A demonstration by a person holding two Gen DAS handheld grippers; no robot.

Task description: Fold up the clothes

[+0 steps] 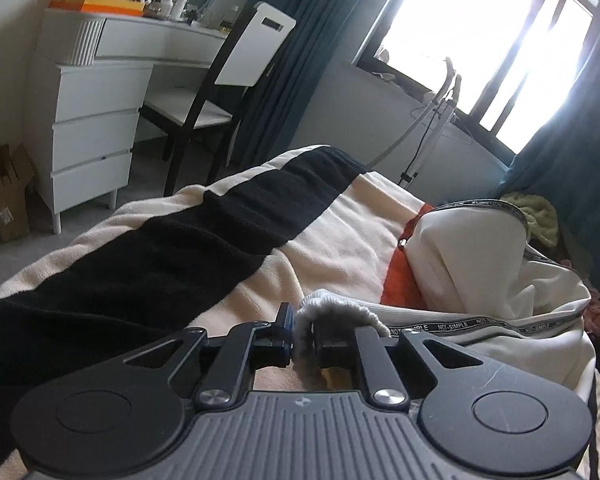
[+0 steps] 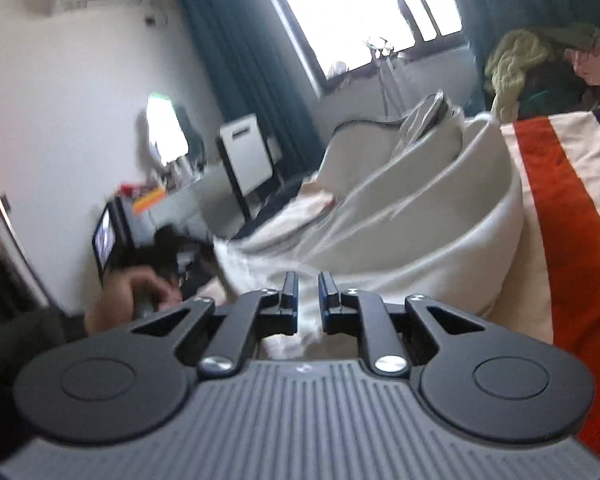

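Bottom centre of each view, the left gripper (image 1: pixel 304 336) and right gripper (image 2: pixel 308 300) have their jaws clenched on a white garment (image 1: pixel 480 280) heaped on the striped blanket (image 1: pixel 180 248) of a bed. Thin pinches may slip, dropping the fold. A clothes pile (image 2: pixel 540 60), upper right, crowds the far edge.

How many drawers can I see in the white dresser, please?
3, stacked in the white dresser: top, middle, bottom. The curved desk part beside it may hold another.
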